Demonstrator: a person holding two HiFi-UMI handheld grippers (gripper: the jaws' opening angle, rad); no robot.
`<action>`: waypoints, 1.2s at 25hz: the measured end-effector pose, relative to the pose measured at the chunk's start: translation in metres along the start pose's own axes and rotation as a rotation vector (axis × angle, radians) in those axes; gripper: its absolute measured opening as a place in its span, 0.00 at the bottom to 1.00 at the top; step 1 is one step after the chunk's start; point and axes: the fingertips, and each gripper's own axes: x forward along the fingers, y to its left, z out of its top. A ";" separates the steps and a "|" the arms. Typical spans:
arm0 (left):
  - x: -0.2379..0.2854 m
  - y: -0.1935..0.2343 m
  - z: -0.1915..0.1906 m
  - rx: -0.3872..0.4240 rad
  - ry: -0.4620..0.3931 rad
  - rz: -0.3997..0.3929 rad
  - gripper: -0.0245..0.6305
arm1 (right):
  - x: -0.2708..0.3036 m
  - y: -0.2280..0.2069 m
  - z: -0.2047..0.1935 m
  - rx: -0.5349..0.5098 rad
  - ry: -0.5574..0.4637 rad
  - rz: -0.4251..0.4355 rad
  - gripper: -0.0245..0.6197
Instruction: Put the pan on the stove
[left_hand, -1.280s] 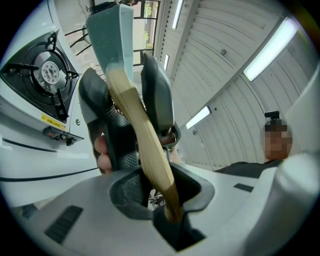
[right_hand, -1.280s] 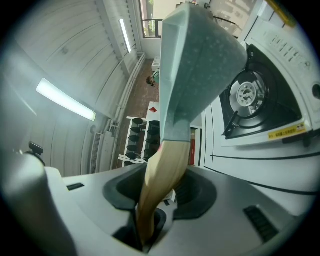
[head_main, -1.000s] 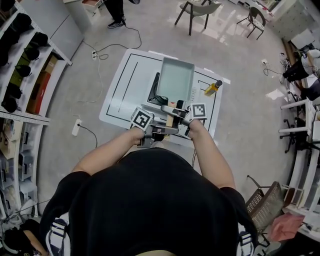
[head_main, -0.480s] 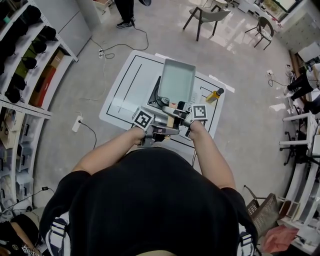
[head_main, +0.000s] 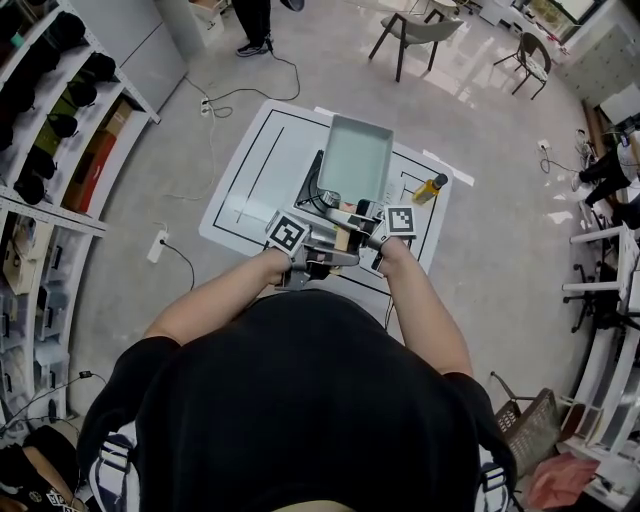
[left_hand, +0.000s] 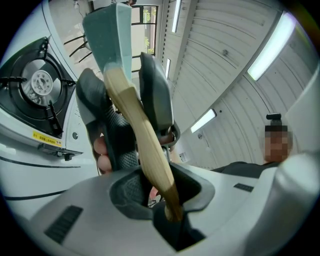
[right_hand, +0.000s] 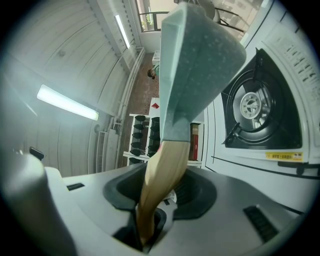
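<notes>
The pan (head_main: 355, 158) is a shallow rectangular one, pale grey-green with a faintly speckled matte skin and squared corners, and it is up in the air, carried by its wooden handle (right_hand: 165, 165) rather than resting on anything. That handle is smooth, light tan wood, flattened and slightly curved, widening where it meets the pan. Both tools have it: the right gripper (right_hand: 147, 220) is clamped on the handle close to the pan, the wood sunk into the dark notch between its grey plastic jaws, and the left gripper (left_hand: 167, 212) is clenched on the very end of the same handle, just behind the other. The stove (right_hand: 255, 107) sits below and beside the pan, a white body with a black recessed well, a round silvery burner and thin black pan supports, all uncovered. It stands on a white surface (head_main: 250, 165) ruled with black lines. From above, the pan overlaps the stove's far side. A small yellow bottle (head_main: 428, 184) with a dark cap lies near the right edge.
</notes>
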 end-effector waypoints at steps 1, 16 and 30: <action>0.001 -0.001 0.000 -0.010 -0.001 -0.006 0.19 | -0.001 0.001 0.000 0.001 -0.004 0.001 0.27; -0.001 -0.006 0.007 0.033 0.067 -0.018 0.19 | -0.003 0.011 0.011 -0.035 -0.040 -0.015 0.27; -0.045 -0.016 0.007 -0.027 0.159 -0.100 0.19 | 0.035 0.005 0.019 -0.017 -0.117 -0.052 0.27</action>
